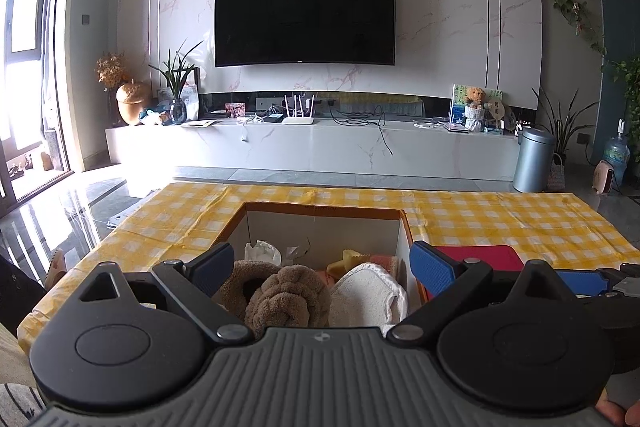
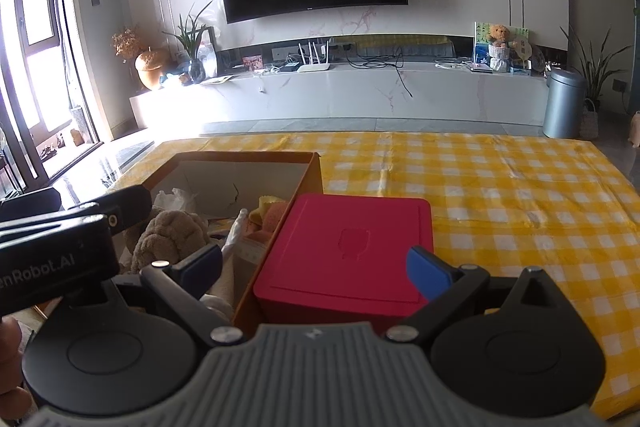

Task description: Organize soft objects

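a living room with a dark wall television (image 1: 305,14) faces me, and a yellow checked tablecloth (image 2: 500,187) covers the table in front. on its left part stands an open orange cardboard box (image 1: 320,207) holding soft things: a brown plush knot (image 1: 286,297), a white terry cloth (image 1: 370,297) to its right, a yellow cloth (image 1: 345,261) farther back. my left gripper (image 1: 322,263) hangs over the box's near edge, jaws spread wide, holding nothing. a red flat lidded box (image 2: 352,251) sits touching the cardboard box's right wall; my right gripper (image 2: 314,271) hovers above it, wide open and empty.
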